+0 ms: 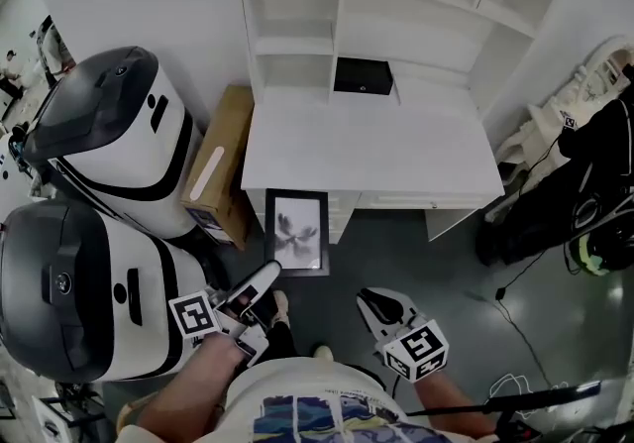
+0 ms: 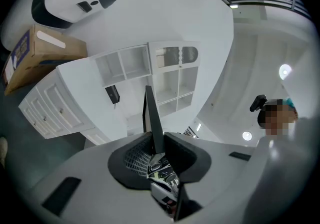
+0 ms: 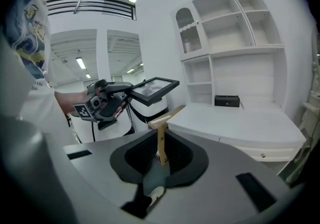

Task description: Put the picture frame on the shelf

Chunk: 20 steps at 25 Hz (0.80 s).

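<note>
The left tool [image 1: 260,284] is clamped on the near edge of the black rectangular picture frame [image 1: 297,230] with its pale flower print, its jaws closed only as far as the frame's thickness; in the left gripper view the frame stands edge-on between them. Gripping one edge leaves the print facing up and the far edge free, probably so that it can be set down first. The picture frame hangs in the air over the grey floor, just in front of the white desk [image 1: 396,159] and well short of the white shelf unit of open cubbies [image 1: 293,35] at the desk's back. The right tool [image 1: 381,310] pinches a small light wooden T-shaped piece [image 3: 161,135], likely the frame's stand, held upright and apart from the frame; a small black box [image 1: 364,75] sits on the desk below the cubbies.
</note>
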### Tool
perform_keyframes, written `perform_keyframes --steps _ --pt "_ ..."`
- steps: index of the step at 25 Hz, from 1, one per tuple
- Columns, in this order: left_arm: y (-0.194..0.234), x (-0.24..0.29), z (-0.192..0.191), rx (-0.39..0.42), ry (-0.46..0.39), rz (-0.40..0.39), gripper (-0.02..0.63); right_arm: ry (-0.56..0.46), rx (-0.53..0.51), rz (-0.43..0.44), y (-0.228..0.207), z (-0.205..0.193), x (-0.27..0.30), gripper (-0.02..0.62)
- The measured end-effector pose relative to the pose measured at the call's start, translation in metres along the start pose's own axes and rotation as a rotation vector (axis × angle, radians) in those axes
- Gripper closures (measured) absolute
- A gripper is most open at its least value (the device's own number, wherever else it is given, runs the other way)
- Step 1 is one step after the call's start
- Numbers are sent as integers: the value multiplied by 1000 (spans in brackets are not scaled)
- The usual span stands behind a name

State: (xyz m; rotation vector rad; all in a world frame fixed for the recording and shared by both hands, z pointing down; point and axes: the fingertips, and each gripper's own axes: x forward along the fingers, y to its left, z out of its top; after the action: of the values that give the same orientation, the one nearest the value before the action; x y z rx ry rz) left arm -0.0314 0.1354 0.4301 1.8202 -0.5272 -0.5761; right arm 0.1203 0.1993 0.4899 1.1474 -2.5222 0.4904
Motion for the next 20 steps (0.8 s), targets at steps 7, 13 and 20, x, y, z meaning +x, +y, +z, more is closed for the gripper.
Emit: perform_keyframes --steps 7,13,20 --pt "27 43 96 9 37 -33 528 22 18 -61 -22 48 71 500" --pt "50 70 166 12 63 -42 528 19 42 -129 -34 87 115 527" --pt "73 101 223 -4 27 -72 528 56 42 -165 -51 98 145 548"
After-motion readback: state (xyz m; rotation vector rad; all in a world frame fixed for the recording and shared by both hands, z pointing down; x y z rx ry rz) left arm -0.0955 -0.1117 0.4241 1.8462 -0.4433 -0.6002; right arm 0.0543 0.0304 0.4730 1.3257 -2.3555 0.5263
